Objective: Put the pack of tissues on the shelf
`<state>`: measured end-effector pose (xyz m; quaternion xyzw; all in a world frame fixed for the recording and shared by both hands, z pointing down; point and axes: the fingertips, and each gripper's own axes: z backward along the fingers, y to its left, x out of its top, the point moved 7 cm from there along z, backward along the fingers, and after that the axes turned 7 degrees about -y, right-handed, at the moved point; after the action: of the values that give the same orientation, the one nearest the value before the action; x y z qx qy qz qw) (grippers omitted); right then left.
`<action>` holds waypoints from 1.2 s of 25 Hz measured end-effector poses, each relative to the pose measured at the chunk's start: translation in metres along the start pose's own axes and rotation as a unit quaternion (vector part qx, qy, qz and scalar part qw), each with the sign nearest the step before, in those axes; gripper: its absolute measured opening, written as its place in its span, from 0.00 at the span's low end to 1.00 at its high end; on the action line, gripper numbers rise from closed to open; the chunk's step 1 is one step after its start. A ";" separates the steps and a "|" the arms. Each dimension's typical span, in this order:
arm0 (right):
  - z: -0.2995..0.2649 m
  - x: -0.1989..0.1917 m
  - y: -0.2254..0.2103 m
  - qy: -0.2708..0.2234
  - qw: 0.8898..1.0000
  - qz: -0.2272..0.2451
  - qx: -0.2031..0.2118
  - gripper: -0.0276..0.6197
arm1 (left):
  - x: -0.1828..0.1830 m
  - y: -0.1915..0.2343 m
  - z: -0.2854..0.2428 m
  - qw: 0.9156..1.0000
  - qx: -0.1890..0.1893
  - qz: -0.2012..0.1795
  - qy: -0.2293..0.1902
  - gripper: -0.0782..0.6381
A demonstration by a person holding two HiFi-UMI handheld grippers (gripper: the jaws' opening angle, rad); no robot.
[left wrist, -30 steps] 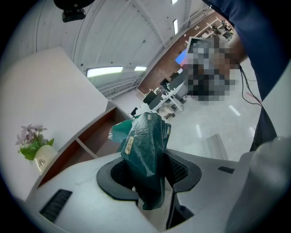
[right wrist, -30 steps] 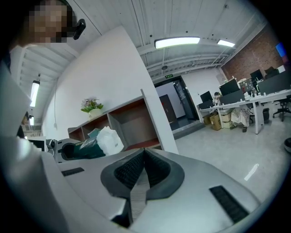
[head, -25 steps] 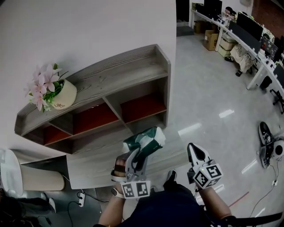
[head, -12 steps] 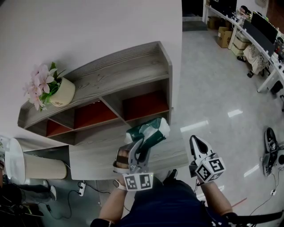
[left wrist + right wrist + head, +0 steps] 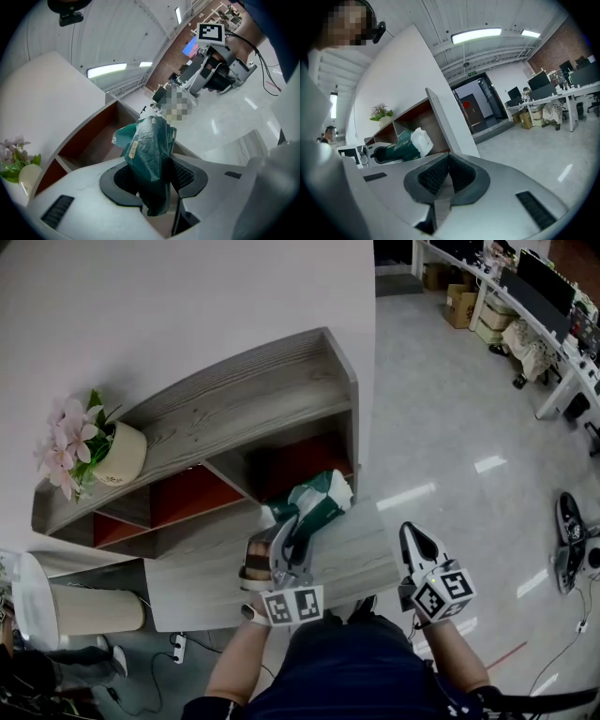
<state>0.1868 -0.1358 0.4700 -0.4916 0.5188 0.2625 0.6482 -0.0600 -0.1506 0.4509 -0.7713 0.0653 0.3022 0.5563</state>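
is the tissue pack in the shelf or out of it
Out: the left claw grips the tissue pack, holding it before the shelf's right compartment, not set down.

Open office, desks point(image 5: 561, 362) with monitors point(image 5: 536, 276), glossy floor point(image 5: 450, 418)

Plain white wall point(image 5: 187, 296) rose behind a grey wooden shelf point(image 5: 244, 399) with red-backed compartments, glossy pale floor point(image 5: 450, 427) reflected lights, desks point(image 5: 555, 354) with monitors lined the far side, ceiling strip light point(image 5: 476, 35) glowed.
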 end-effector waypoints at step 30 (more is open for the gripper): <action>-0.019 -0.004 0.002 0.010 0.998 0.001 -0.067 0.06 | -0.039 0.018 -0.086 1.000 -0.016 -0.008 -0.014 0.35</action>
<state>0.1756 -0.1513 0.4738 -0.5360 0.5073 0.2918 0.6084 -0.0655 -0.2442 0.4743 -0.7764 0.0468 0.3093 0.5471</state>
